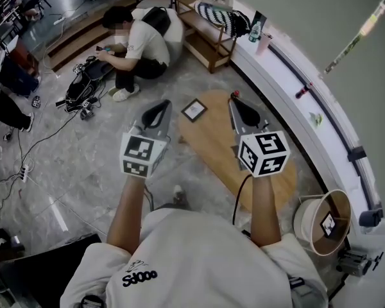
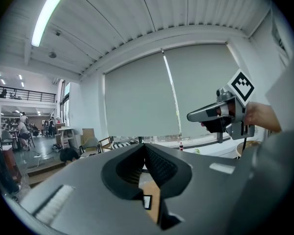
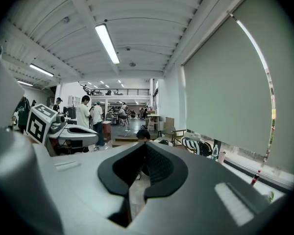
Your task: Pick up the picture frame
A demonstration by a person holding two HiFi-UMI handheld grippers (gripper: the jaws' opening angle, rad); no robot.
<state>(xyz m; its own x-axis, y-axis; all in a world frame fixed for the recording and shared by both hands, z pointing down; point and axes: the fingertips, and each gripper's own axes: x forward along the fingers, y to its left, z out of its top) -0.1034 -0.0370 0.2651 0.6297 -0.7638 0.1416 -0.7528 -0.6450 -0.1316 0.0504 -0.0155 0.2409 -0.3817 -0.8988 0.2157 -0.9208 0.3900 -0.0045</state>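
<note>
Holding both grippers raised and level ahead of the body, the person stands at the near end of a low wooden table (image 1: 221,156). This looks like a ready pose, pickup not yet begun. The frame (image 1: 194,110) lies flat, small and dark-edged, at the far left end of the table, clear of everything else, so it is open to a reach from above or from the left edge. The left gripper (image 1: 160,110) hangs over the floor just left of the table, tips aimed toward the frame. In its own view the fingers are together at the tips with nothing between them, and the frame shows low through the slit under the pads. The right gripper (image 1: 239,106) hangs over the table's right part, jaws likewise closed and empty, pointing out at the room rather than down at the frame. Both are well above the tabletop and neither touches anything. The left one is nearer the frame, so it is probably the one to use. It needs to open, tilt down and drop, and since the frame is flat on the wood, catching an edge is the hard part. A crouching person (image 1: 138,43) on the floor far left is well apart from the table. A basket (image 1: 305,226) sits near right, out of the way.
</note>
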